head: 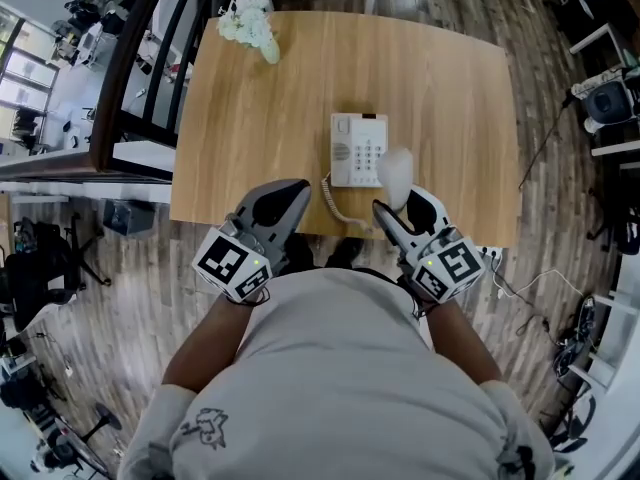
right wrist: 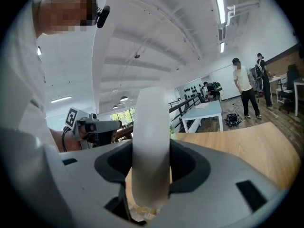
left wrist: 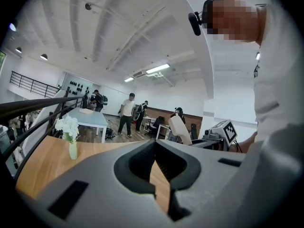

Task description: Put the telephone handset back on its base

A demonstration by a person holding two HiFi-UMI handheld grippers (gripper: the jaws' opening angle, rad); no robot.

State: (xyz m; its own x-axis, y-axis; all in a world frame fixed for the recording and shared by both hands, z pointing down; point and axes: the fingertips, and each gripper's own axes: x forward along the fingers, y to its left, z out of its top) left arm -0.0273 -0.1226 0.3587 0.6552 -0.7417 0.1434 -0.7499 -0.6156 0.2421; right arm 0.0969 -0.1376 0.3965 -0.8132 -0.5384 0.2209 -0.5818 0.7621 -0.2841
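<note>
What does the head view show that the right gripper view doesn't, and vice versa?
Head view only: the telephone base with its keypad, and the coiled cord trailing from it. Right gripper view only: the right claw with its jaws pressed against both sides of the handset, plus people standing near a light-blue table in the background. Both: the handset in the right claw, the wooden table and the left claw.

left tongs (head: 288, 193) closed, right tongs (head: 404, 208) clamped tight
</note>
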